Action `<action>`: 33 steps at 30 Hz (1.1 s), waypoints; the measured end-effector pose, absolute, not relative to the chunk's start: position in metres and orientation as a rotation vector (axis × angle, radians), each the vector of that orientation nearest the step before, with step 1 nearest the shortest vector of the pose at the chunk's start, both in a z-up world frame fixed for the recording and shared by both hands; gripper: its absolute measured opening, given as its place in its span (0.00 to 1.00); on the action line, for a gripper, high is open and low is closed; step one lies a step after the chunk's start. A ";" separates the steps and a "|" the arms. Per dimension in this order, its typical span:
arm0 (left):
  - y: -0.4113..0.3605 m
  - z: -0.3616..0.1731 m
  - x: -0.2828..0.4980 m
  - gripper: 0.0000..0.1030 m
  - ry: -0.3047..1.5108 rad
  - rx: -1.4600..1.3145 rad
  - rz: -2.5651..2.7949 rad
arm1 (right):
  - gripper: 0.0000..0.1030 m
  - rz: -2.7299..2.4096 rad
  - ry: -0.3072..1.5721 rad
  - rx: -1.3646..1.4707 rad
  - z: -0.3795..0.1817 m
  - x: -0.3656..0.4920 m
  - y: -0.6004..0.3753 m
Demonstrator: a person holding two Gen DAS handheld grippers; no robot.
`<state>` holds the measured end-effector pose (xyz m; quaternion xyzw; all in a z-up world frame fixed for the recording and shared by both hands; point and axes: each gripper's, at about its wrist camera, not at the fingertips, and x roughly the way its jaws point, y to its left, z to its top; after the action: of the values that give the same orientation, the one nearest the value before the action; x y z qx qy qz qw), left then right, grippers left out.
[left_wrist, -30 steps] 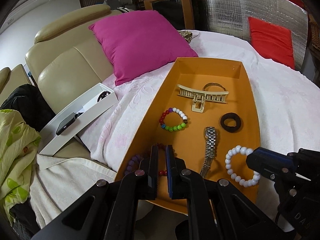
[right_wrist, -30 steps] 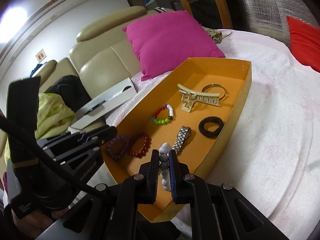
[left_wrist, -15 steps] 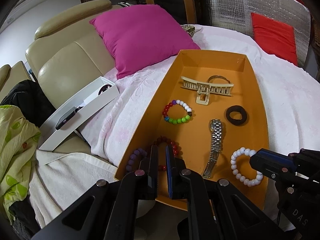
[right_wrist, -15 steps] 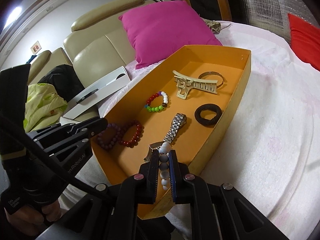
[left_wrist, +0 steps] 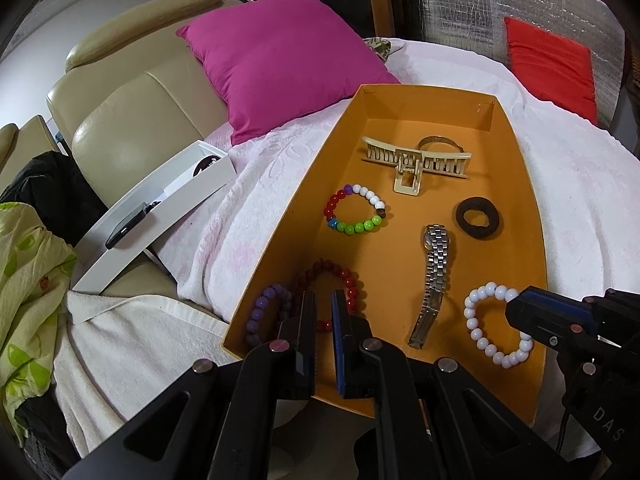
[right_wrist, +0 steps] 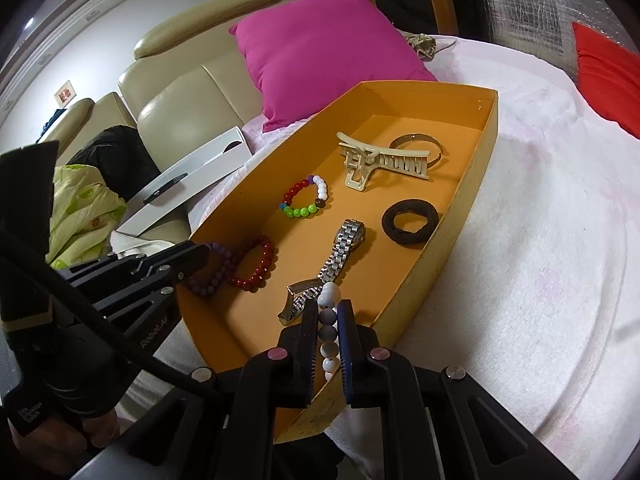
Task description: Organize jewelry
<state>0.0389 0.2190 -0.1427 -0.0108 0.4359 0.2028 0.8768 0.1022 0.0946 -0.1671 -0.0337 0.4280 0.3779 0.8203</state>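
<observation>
An orange tray (left_wrist: 384,264) lies on a white cloth. My right gripper (right_wrist: 328,312) is shut on a white bead bracelet (left_wrist: 480,332) at the tray's near right corner, with beads showing between its fingers. My left gripper (left_wrist: 323,304) is shut with nothing gripped. It hovers over a red bracelet (left_wrist: 344,276) and a purple bracelet (left_wrist: 264,308) at the near left. Farther in lie a silver watch (left_wrist: 436,272), a multicoloured bracelet (left_wrist: 354,214), a black hair tie (left_wrist: 478,218), a cream claw clip (left_wrist: 412,160) and a gold bangle (left_wrist: 440,142).
A pink cushion (left_wrist: 280,56) leans on a beige sofa (left_wrist: 132,128) behind the tray. Left of the tray a white box (left_wrist: 160,216) holds a dark phone. A red cushion (left_wrist: 548,64) is at the far right, and green fabric (left_wrist: 28,280) at the left.
Both views have tipped slightly, so more of the tray shows. The right gripper keeps its hold on the white bracelet. The jewelry in the tray has not shifted.
</observation>
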 end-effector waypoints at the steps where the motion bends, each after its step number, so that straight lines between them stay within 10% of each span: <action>1: 0.219 -0.143 0.039 0.07 0.910 -0.022 0.424 | 0.11 0.805 0.917 -0.068 -0.167 0.103 0.094; 11: 0.220 -0.134 0.037 0.10 0.888 -0.029 0.444 | 0.17 0.794 0.917 -0.017 -0.159 0.106 0.085; 17: 0.214 -0.116 0.029 0.56 0.821 0.007 0.480 | 0.17 0.803 0.862 0.026 -0.145 0.102 0.075; 33: 0.204 -0.057 -0.016 0.79 0.683 0.006 0.480 | 0.23 0.779 0.698 -0.003 -0.086 0.048 0.057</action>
<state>-0.0156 0.2035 -0.0573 0.0028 0.3316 0.2329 0.9142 0.0481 0.0571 -0.0860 -0.0014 0.3335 0.3722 0.8662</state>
